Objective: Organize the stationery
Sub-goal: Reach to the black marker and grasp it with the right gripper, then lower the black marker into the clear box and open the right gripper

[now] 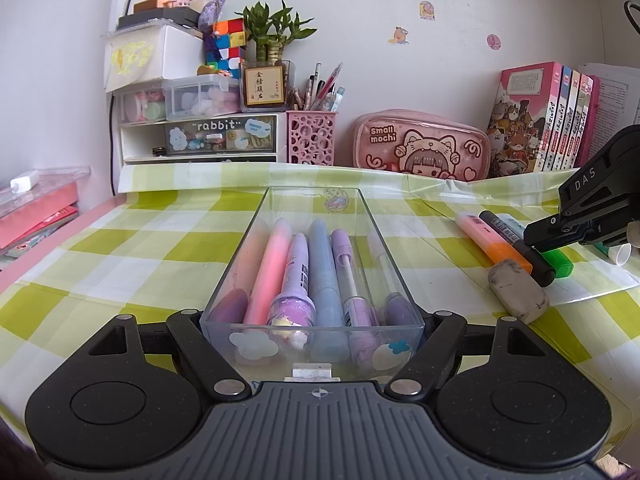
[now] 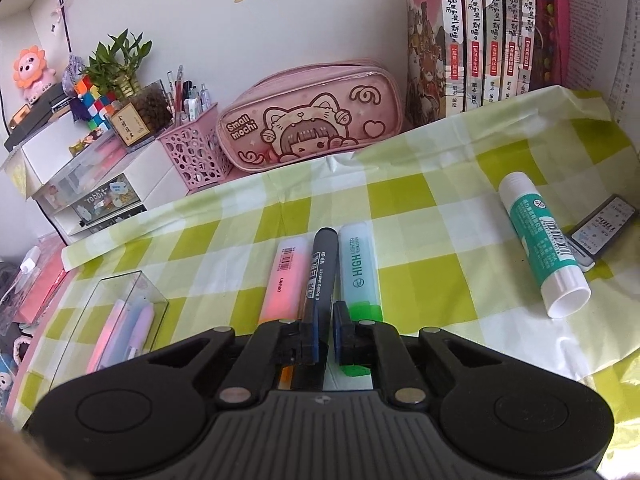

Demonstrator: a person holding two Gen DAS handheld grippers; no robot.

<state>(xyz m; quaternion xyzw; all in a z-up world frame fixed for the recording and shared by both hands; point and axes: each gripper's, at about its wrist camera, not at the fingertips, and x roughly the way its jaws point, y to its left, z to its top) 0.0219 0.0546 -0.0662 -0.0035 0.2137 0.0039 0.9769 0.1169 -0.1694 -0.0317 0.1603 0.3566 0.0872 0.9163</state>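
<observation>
A clear plastic box (image 1: 312,322) with several pastel pens sits on the checked cloth, its near end between the wide-spread fingers of my left gripper (image 1: 312,320); contact is not visible. The box also shows in the right wrist view (image 2: 132,284). My right gripper (image 2: 326,338) is nearly closed around a black board marker (image 2: 320,264), which lies on the cloth between a pink-orange highlighter (image 2: 284,280) and a green highlighter (image 2: 358,268). In the left wrist view the right gripper (image 1: 560,232) is over these markers (image 1: 516,240). A grey eraser (image 1: 518,290) lies beside them.
A glue stick (image 2: 542,240) and a small dark box (image 2: 604,226) lie at the right. A pink pencil case (image 2: 312,120), pink pen basket (image 1: 311,136), drawer unit (image 1: 200,132) and books (image 2: 472,28) line the back wall.
</observation>
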